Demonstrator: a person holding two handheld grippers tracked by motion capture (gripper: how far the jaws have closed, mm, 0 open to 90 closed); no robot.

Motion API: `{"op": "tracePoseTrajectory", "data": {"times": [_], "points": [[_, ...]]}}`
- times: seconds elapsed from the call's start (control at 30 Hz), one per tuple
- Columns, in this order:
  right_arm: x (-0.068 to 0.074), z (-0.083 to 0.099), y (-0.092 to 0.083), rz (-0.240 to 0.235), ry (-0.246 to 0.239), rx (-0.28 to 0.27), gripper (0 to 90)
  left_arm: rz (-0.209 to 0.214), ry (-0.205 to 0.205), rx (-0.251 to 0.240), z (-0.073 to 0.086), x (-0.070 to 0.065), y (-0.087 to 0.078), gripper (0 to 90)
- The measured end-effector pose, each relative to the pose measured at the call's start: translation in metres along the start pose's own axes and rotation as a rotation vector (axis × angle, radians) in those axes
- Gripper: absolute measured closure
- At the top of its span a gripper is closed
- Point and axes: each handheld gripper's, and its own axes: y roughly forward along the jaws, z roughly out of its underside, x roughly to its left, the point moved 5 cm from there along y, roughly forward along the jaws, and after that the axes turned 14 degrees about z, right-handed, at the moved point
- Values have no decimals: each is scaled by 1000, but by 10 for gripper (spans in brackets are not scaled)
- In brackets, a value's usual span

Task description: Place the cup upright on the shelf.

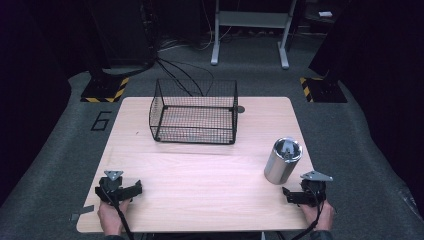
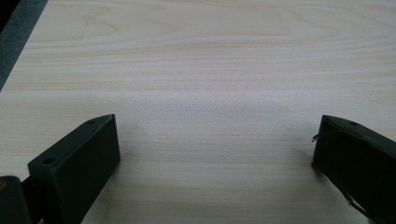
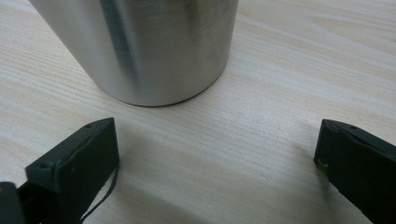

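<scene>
1. A steel cup (image 1: pixel 283 161) stands upright on the right side of the wooden table (image 1: pixel 200 170), and a black wire basket (image 1: pixel 195 111) sits well apart from it toward the far edge, with something pale on its floor that I can't make out through the mesh.
2. The right claw (image 1: pixel 295 196) rests on the table just beside the cup, its jaws spread wide and holding nothing; in its own view the cup's base (image 3: pixel 154 70) sits close ahead, left of the gap.
3. The left claw (image 1: pixel 131 190) lies at the near left corner, jaws equally wide over bare wood, empty.
4. The cup looks smooth and tall, so a nudge from one jaw before the other could tip it or send it rolling off the right edge.
5. A grip too near the rim might slip.
</scene>
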Motion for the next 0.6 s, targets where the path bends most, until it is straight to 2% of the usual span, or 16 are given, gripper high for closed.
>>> {"op": "tracePoseTrajectory", "data": {"times": [0.2, 0.27, 0.6], "points": [[-1, 0, 0, 1, -7, 2, 0, 12, -2, -2, -1, 0, 2, 3], [0, 0, 0, 1, 5, 3, 0, 16, -3, 3, -1, 0, 2, 2], [1, 0, -2, 19, 6, 7, 0, 6, -4, -5, -1, -1, 2, 4]]}}
